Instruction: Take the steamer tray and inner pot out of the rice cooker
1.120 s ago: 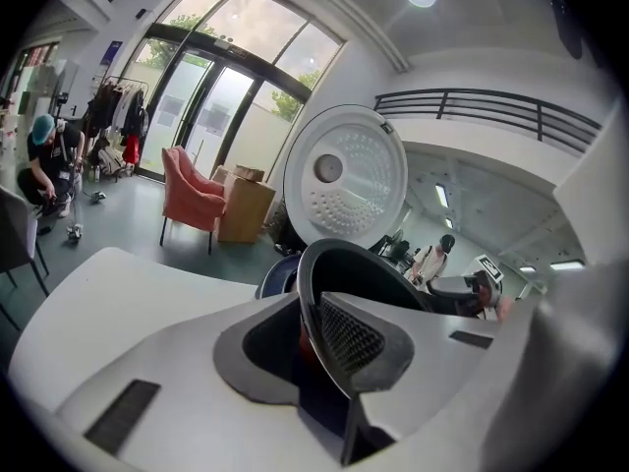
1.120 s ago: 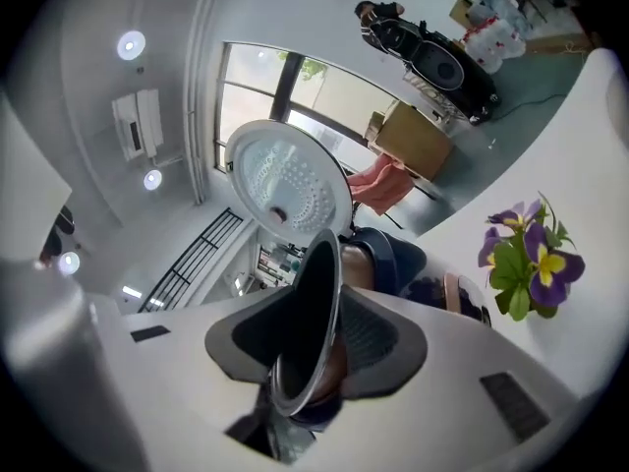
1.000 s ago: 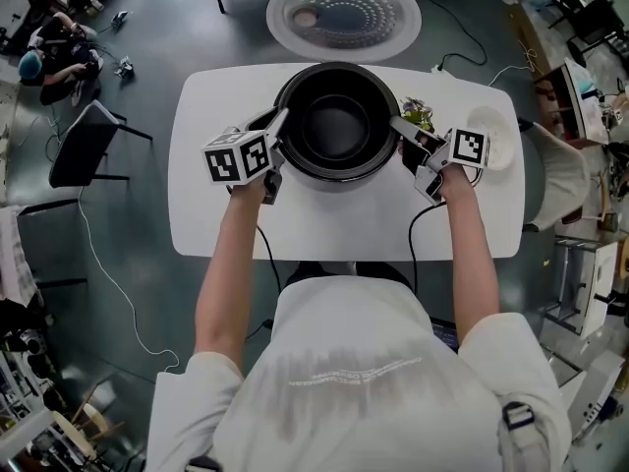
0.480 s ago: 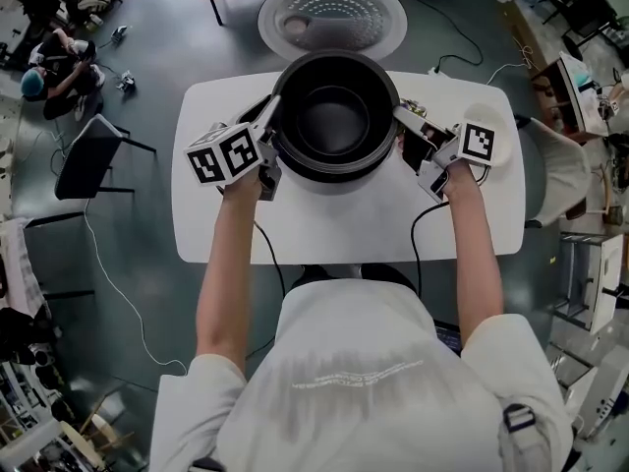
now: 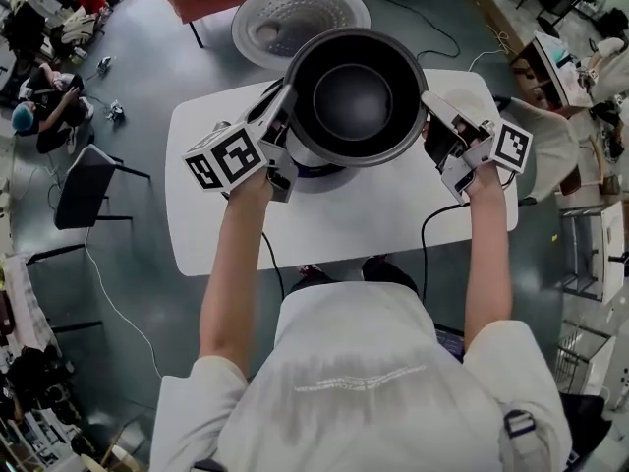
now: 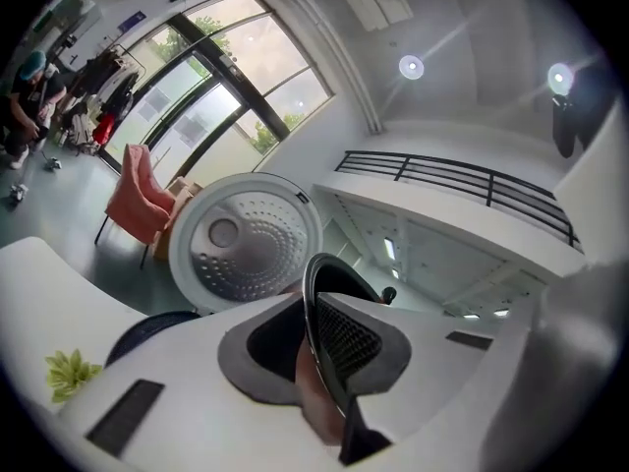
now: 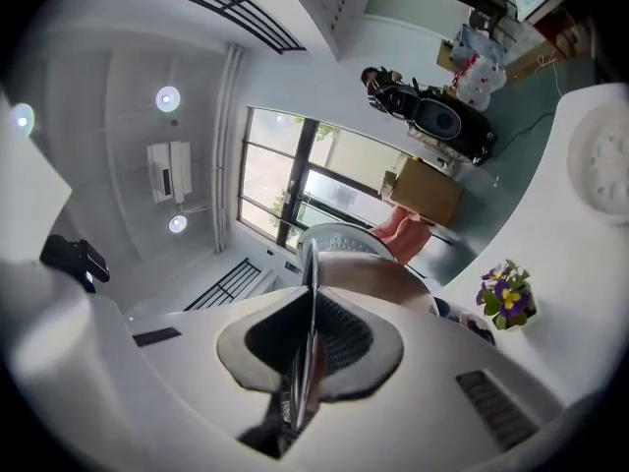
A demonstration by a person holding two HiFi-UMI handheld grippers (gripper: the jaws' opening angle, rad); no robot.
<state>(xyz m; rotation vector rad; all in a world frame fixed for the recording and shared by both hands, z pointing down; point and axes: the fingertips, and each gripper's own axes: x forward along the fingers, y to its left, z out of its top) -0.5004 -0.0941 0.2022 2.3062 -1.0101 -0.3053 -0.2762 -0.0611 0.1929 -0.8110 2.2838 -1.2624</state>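
holding the empty inner pot (image 5: 356, 96) up above the rice cooker (image 5: 307, 162) on the surface (image 5: 344, 224), with left tongs (image 5: 287, 104) and right tongs (image 5: 430, 108) just squeezed nearly shut on opposite rim edges; no steamer tray inside, so probably only setting down left.

The black round inner pot (image 5: 356, 96) is held over the white worktop (image 5: 373, 214). The perforated round lid (image 5: 280, 18) is seen behind it.
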